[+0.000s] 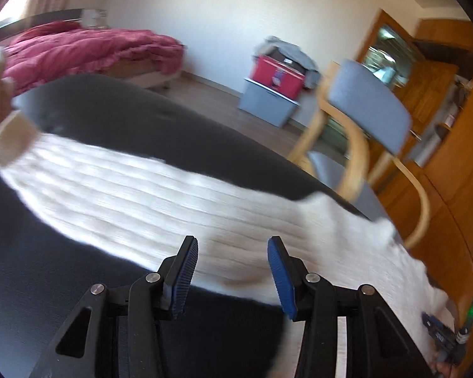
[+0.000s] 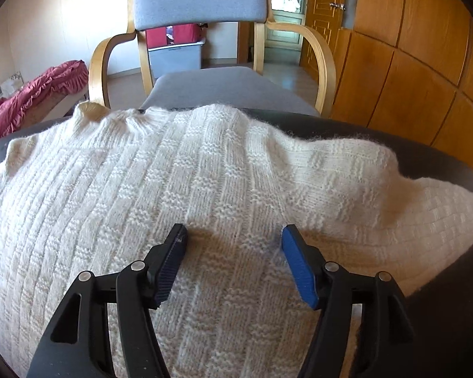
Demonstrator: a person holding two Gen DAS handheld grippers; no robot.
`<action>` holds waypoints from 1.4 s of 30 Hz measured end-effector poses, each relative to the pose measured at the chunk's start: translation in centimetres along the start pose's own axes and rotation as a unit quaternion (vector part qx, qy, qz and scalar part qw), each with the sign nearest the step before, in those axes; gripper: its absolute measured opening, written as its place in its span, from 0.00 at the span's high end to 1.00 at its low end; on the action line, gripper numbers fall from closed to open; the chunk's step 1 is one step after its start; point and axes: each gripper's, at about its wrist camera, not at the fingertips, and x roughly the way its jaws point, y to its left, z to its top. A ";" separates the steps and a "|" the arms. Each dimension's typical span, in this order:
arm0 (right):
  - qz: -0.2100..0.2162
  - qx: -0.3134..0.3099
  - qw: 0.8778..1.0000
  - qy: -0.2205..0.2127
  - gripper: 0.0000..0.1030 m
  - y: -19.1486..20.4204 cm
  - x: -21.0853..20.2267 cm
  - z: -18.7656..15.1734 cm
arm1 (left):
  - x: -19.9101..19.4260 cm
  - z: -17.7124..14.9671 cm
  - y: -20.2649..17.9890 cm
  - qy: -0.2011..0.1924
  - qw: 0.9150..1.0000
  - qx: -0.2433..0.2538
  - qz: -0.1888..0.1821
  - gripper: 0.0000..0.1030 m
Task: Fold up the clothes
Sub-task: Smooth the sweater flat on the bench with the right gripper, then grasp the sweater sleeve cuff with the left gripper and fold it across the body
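A cream knitted sweater (image 2: 179, 189) lies spread on a dark table (image 2: 425, 154). In the left wrist view one long sleeve (image 1: 135, 195) stretches across the dark table (image 1: 142, 119), its cuff (image 1: 9, 141) at the far left. My left gripper (image 1: 231, 245) hovers open just above the sleeve near the body, nothing between its fingers. My right gripper (image 2: 233, 233) is open over the sweater's body, close to the knit. The other gripper (image 1: 447, 337) shows partly at the lower right of the left wrist view.
A grey-cushioned wooden armchair (image 2: 205, 3) stands right behind the table's far edge. A bed with a red quilt (image 1: 78, 47) is at the back left. A grey box with a red case (image 1: 274, 91) sits on the floor. Wooden cabinets (image 2: 410, 63) line the right.
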 end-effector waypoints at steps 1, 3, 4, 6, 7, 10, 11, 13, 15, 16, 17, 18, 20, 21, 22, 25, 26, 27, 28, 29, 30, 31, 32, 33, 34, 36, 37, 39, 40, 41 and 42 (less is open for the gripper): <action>0.001 -0.002 1.000 0.007 0.34 0.0 0.1 0.3 | -0.2 0.6 2.0 -0.002 1.000 -0.022 0.015 0.55; -0.009 -0.022 0.999 0.025 0.32 0.3 0.2 0.9 | -0.5 1.4 5.7 -0.002 0.996 -0.071 0.046 0.55; -0.017 -0.028 0.999 0.033 0.32 0.6 0.0 1.3 | -0.7 1.7 7.5 -0.003 0.993 -0.096 0.062 0.55; -0.002 -0.006 1.000 0.014 0.32 0.8 -1.4 1.7 | -0.8 2.1 10.6 -0.007 0.987 -0.136 0.087 0.55; 0.024 0.008 1.000 -0.003 0.32 1.1 -2.1 2.1 | -0.7 2.2 11.5 -0.009 0.984 -0.147 0.097 0.55; 0.087 0.025 0.995 -0.038 0.32 3.1 -3.0 3.3 | -0.3 2.7 12.3 -0.018 0.981 -0.148 0.127 0.55; 0.094 0.018 0.994 -0.042 0.32 4.1 -2.7 3.6 | -0.1 2.9 12.5 -0.020 0.979 -0.148 0.137 0.55; 0.094 0.000 0.995 -0.043 0.32 6.0 -1.8 4.2 | 0.2 3.2 13.0 -0.026 0.976 -0.148 0.157 0.55; 0.093 -0.009 0.995 -0.041 0.32 7.6 -0.4 4.2 | 0.5 3.5 13.6 -0.032 0.973 -0.148 0.176 0.55; 0.090 -0.013 0.995 -0.039 0.32 8.2 0.4 4.0 | 0.6 3.7 13.8 -0.035 0.971 -0.148 0.186 0.55; 0.086 -0.017 0.996 -0.023 0.32 8.7 1.2 3.7 | 0.7 3.8 14.1 -0.038 0.969 -0.148 0.196 0.55; 0.082 -0.023 0.996 -0.005 0.32 9.2 2.1 3.5 | 0.9 4.0 14.3 -0.041 0.967 -0.148 0.206 0.55; 0.084 -0.023 0.996 -0.006 0.30 9.3 2.1 3.5 | 1.2 4.3 14.7 -0.045 0.963 -0.147 0.222 0.55; 0.088 -0.021 0.996 -0.010 0.28 9.2 1.9 3.4 | 1.5 4.3 14.7 -0.044 0.963 -0.144 0.224 0.54; 0.092 -0.020 0.995 -0.009 0.27 9.1 2.1 3.4 | 1.7 4.4 14.8 -0.046 0.963 -0.146 0.224 0.54; 0.103 -0.015 0.995 -0.008 0.25 9.0 2.4 3.3 | 1.7 4.5 15.3 -0.061 0.960 -0.172 0.214 0.53; 0.106 -0.013 0.994 -0.009 0.25 8.9 2.5 3.3 | 1.6 4.5 15.5 -0.066 0.959 -0.179 0.209 0.53; 0.108 -0.011 0.994 -0.009 0.25 8.8 2.5 3.4 | 1.6 4.4 15.7 -0.071 0.959 -0.185 0.203 0.54; 0.111 -0.009 0.994 -0.009 0.25 8.7 2.5 3.4 | 1.6 4.4 15.9 -0.075 0.958 -0.190 0.198 0.55; 0.113 -0.007 0.993 -0.010 0.24 8.6 2.4 3.3 | 1.6 4.4 16.0 -0.077 0.958 -0.194 0.194 0.67; 0.116 -0.005 0.993 -0.010 0.24 8.5 2.4 3.3 | 1.7 4.3 16.2 -0.076 0.959 -0.197 0.189 0.83; 0.118 -0.003 0.993 -0.010 0.24 8.4 2.5 3.4 | 1.8 4.3 16.3 -0.074 0.960 -0.201 0.183 0.88; 0.121 -0.002 0.993 -0.010 0.24 8.3 2.6 3.4 | 2.0 4.2 16.5 -0.072 0.960 -0.204 0.178 0.92; 0.123 0.000 0.992 -0.010 0.24 8.3 2.7 3.5 | 1.9 4.2 16.6 -0.072 0.961 -0.206 0.173 0.94; 0.124 0.001 0.992 -0.010 0.24 8.2 2.7 3.5 | 1.7 4.0 16.5 -0.073 0.961 -0.206 0.168 0.95; 0.126 0.003 0.992 -0.011 0.24 8.3 2.8 3.5 | 1.3 3.8 16.3 -0.077 0.962 -0.207 0.159 0.96; 0.127 0.004 0.992 -0.011 0.24 8.3 2.8 3.5 | 1.1 3.7 16.1 -0.080 0.963 -0.206 0.154 0.96; 0.128 0.005 0.992 -0.012 0.24 8.3 2.8 3.4 | 0.1 3.8 15.5 -0.091 0.964 -0.200 0.149 0.96; 0.129 0.006 0.992 -0.012 0.24 8.2 2.8 3.4 | -0.3 4.2 14.9 -0.099 0.965 -0.192 0.146 0.96; 0.130 0.006 0.991 -0.012 0.24 8.2 2.7 3.4 | -0.9 4.6 14.2 -0.108 0.967 -0.183 0.142 0.96; 0.131 0.007 0.991 -0.012 0.24 8.3 2.7 3.3 | -1.4 5.0 13.4 -0.116 0.968 -0.175 0.137 0.96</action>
